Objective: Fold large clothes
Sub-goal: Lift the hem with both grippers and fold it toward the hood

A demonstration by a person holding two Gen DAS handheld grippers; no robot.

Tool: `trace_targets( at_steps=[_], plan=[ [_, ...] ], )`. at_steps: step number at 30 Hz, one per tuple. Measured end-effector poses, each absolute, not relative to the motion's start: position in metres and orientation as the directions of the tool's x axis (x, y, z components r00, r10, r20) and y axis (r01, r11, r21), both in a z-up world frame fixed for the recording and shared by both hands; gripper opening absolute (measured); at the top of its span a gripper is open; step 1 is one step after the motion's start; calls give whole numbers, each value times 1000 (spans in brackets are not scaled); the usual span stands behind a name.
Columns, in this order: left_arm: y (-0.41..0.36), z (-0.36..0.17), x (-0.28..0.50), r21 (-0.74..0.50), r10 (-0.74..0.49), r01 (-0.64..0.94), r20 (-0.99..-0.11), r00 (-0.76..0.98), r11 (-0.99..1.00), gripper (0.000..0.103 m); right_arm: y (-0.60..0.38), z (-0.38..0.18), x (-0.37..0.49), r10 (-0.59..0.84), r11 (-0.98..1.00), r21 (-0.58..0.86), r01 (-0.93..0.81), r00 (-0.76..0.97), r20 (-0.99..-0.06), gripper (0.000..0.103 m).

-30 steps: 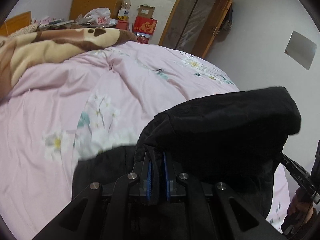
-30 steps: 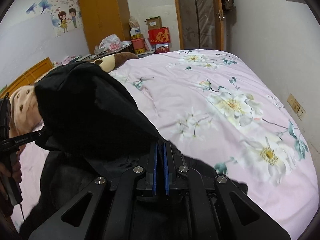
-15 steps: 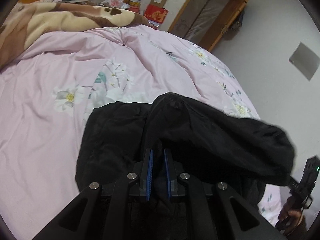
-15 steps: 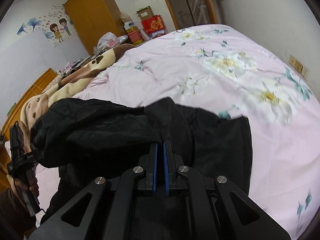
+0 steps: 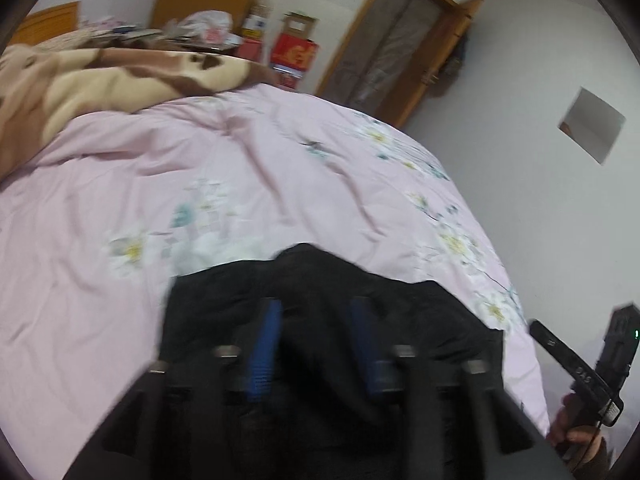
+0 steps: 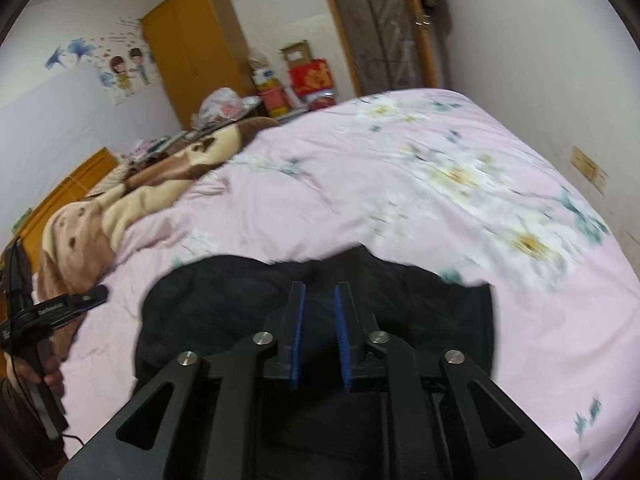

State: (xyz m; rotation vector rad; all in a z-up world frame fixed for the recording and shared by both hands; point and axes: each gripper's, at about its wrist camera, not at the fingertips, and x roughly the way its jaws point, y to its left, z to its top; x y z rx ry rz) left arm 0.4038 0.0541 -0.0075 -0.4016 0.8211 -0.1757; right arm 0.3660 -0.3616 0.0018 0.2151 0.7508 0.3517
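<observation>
A crumpled black fabric garment (image 6: 224, 312) is lying on the pink floral-print bed quilt (image 6: 360, 184). Left tongs (image 5: 316, 344) and right tongs (image 6: 320, 332) are hovering above it, both standing apart, gripping nothing

Black garment (image 5: 328, 304) on a pink floral quilt (image 5: 160, 184), beside a brown-and-cream blanket (image 5: 100, 80).

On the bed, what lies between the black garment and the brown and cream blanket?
Only the pink floral bedcover, wrinkled, with nothing on it. The right wrist view shows this stretch between the black garment and the brown and cream blanket; the left wrist view agrees.
</observation>
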Motion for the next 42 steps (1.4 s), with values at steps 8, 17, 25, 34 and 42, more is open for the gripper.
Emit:
trace_targets(
  at_steps=[8,17,25,34,42],
  plan=[
    [-12,-46,426,-338,-334,97,-770,544,936,52,-295,-36,388,444,895,310,-322,566,-695,23],
    [1,-110,411,-284,-295,99,-825,482,954,51,-295,-113,354,404,896,229,-379,486,-775,23],
    [2,-134,406,-265,-283,109,-817,502,958,51,-292,-137,349,369,910,202,-363,485,-793,23],
    [-4,-147,401,-234,-238,72,-830,504,969,51,-281,-149,346,305,926,134,-354,490,-816,23],
    [15,-76,394,-265,-241,54,-754,612,963,51,-322,-76,343,391,919,251,-306,604,-694,42]
  ],
)
